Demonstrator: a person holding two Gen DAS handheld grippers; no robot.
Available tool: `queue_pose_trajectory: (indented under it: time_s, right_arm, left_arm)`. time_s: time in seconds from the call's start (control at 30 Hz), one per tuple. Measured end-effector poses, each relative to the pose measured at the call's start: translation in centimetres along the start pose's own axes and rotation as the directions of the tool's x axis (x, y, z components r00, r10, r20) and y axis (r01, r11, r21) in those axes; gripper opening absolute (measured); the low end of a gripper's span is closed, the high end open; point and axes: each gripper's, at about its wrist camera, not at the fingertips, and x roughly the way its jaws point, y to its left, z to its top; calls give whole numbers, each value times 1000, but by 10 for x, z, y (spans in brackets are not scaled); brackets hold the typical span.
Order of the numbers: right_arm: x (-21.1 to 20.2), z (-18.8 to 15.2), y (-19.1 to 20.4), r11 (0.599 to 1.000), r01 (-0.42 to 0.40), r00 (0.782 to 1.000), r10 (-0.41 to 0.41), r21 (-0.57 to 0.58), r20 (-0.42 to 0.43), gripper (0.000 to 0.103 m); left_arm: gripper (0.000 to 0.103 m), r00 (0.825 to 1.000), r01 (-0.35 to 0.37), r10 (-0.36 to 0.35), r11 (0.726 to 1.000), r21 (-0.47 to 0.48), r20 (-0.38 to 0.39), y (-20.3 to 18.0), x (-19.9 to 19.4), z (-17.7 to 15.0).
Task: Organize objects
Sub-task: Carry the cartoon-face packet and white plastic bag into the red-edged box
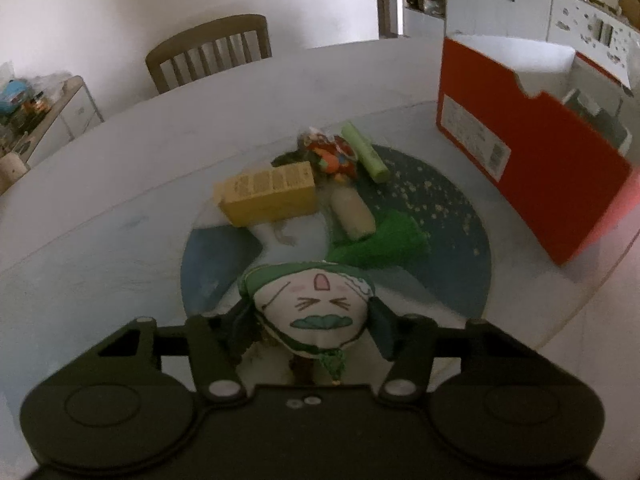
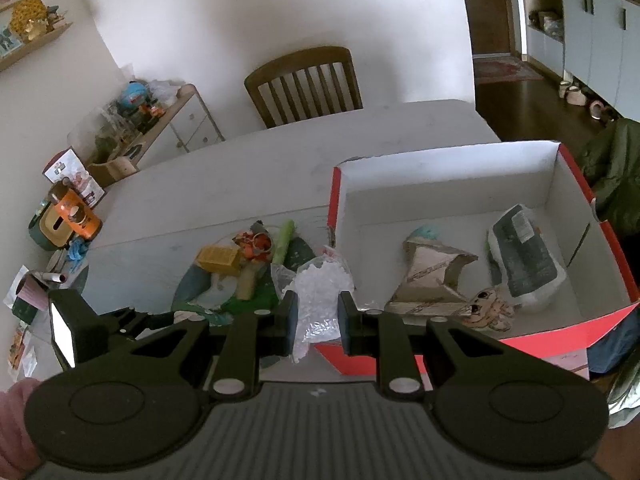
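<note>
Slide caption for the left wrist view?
Left gripper holds a face pouch above the pile, red box at right.

1. The left tool [image 1: 314,314] has its two fingers squeezed tight on a small stuffed doll [image 1: 312,312].
2. The right tool [image 2: 318,322] pinches a clear plastic bag [image 2: 320,300] between its fingers.

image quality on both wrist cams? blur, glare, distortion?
Left wrist: dim and soft, red box edge smeared, table rim bowed by fisheye; the face pouch in the jaws reads clearly. Right wrist: brighter and sharper, strong barrel bend, white glare patch on the left gripper.
</note>
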Motion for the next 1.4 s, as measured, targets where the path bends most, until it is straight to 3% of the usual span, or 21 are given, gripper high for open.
queue_pose_trajectory:
  time_s: [0.5,0.77,1.1,1.4]
  right_arm:
    - [-8,13,-50,1000,2,1000,-2,29,25,21]
    - [-15,20,-85,999,1,999,-3,45,42,21]
    - [-20,26,-126,999,21,999,-22,37,44,21]
    - [-14,29,-156,998,45,999,-46,33,27,21]
  left_arm:
    - [56,984,160,-149,980,-115,98,-16,-79,60]
    - [56,959,259,-239,957,-131,154,-46,-104,94]
    - [57,937,313,-294,947,-75,191,-104,-106,135]
    - [57,926,338,-330,941,-12,185,-152,-81,171]
